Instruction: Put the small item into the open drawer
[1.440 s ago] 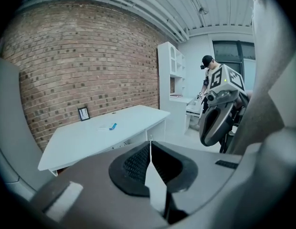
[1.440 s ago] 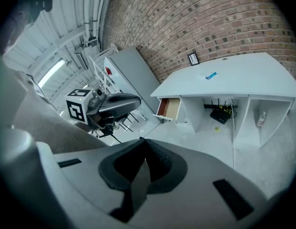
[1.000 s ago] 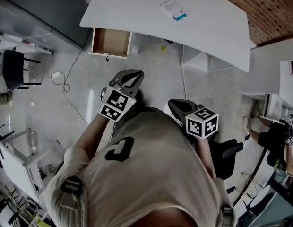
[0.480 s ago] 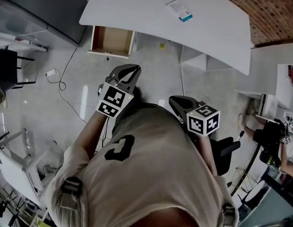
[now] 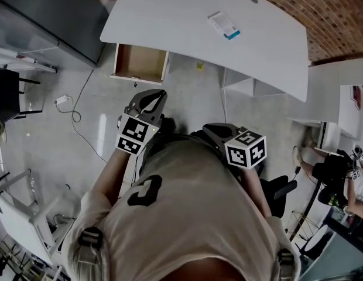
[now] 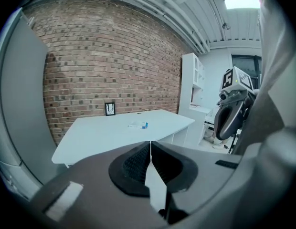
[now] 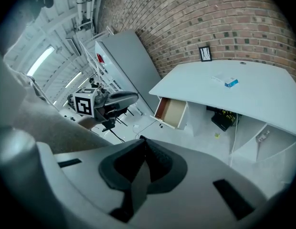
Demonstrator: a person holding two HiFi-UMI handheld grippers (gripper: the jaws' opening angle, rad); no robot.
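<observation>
The small item, a white box with a blue end (image 5: 223,26), lies on the white desk (image 5: 170,16); it also shows in the left gripper view (image 6: 138,125) and the right gripper view (image 7: 227,81). The open drawer (image 5: 140,63), brown inside and empty, sticks out under the desk's left end (image 7: 173,111). My left gripper (image 5: 153,96) is shut and empty, held over the floor just short of the drawer (image 6: 150,146). My right gripper (image 5: 209,127) is shut and empty too, close to my chest (image 7: 142,142). Both are well short of the box.
A grey cabinet (image 5: 47,10) stands left of the desk. A black chair (image 5: 12,92) and a cable with a plug (image 5: 64,101) are on the floor at the left. White shelving (image 5: 328,98) and a person (image 5: 345,180) are at the right. A brick wall (image 6: 105,61) backs the desk.
Both grippers stay shut near my body. The left gripper has drifted slightly left and down in the head view, and the desk and drawer have shifted a little.
</observation>
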